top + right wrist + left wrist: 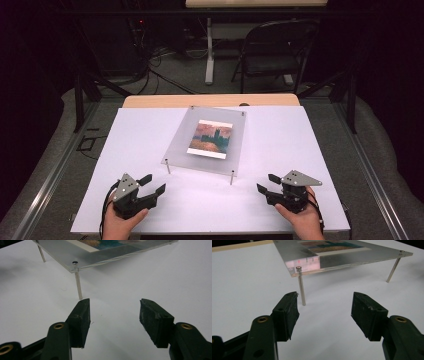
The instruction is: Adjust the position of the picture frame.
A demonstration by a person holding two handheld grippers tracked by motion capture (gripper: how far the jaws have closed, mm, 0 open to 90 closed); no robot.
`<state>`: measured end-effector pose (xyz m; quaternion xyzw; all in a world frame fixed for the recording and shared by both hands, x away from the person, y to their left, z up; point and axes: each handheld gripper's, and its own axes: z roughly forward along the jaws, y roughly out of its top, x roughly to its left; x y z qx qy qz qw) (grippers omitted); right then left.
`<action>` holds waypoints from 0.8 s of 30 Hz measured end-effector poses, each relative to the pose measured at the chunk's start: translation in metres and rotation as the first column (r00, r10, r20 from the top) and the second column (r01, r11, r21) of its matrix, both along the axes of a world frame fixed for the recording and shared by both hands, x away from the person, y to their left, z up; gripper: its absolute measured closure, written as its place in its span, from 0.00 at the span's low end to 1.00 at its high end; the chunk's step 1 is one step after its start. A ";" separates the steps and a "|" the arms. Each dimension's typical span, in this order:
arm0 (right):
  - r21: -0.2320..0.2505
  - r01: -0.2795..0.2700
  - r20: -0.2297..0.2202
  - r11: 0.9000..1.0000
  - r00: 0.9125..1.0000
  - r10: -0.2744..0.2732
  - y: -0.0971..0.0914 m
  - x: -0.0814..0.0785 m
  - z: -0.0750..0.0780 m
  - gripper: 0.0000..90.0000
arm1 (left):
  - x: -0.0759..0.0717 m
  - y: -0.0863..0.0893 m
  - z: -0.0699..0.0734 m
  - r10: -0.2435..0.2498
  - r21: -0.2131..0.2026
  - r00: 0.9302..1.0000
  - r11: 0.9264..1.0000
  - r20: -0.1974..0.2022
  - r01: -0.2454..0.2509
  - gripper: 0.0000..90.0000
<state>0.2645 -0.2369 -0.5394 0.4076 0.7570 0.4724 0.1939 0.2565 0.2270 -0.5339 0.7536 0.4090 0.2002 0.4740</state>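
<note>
- Under everything lies the big white worktop [150, 200], and the clear frame [192, 145] stands near its middle on thin metal legs.
- Inside the clear frame is a small painting [211, 138] with orange and blue colours.
- Near the frame's front left corner, a hand holds the left tool [152, 184]. Its black jaws are wide apart with nothing between them, and they point at that corner.
- Near the frame's front right corner, a hand holds the right tool [265, 183]. Its jaws are wide apart too and hold nothing.
- Just past the left tool's jaws stands the frame's front left leg [301, 287], not touching them.
- Just past the right tool's jaws stands the frame's front right leg [78, 285], also apart from them.
</note>
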 end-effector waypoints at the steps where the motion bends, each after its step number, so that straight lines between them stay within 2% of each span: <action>1: 0.002 0.002 -0.004 1.000 1.000 -0.002 0.000 0.000 0.000 0.46 | 0.001 0.001 0.000 0.000 0.001 1.000 1.000 -0.003 0.000 0.41; 7: 0.010 0.004 -0.010 1.000 1.000 -0.004 0.000 0.001 0.000 0.47 | 0.002 0.005 -0.002 0.019 -0.030 0.999 0.999 -0.034 -0.020 0.39; 16: 0.016 0.013 -0.018 1.000 1.000 -0.013 0.000 0.002 -0.001 0.48 | 0.003 0.007 -0.002 0.040 -0.007 0.998 0.999 -0.040 -0.041 0.40; 19: 0.009 0.017 -0.016 1.000 1.000 -0.016 0.001 0.001 -0.001 0.48 | 0.005 0.008 -0.004 0.037 -0.022 0.997 0.999 -0.074 -0.039 0.43; 20: 0.012 0.017 -0.008 1.000 1.000 -0.017 0.002 0.001 0.000 0.46 | 0.008 0.007 -0.004 0.037 -0.060 0.994 0.997 -0.101 -0.043 0.45; 22: 0.014 0.021 -0.002 1.000 1.000 -0.021 0.003 0.000 0.000 0.46 | 0.009 0.007 -0.004 0.044 -0.056 0.994 0.997 -0.104 -0.050 0.45; 24: 0.009 0.020 0.010 1.000 1.000 -0.020 0.006 -0.001 0.001 0.46 | 0.013 0.005 -0.002 0.058 -0.055 0.994 0.996 -0.091 -0.063 0.46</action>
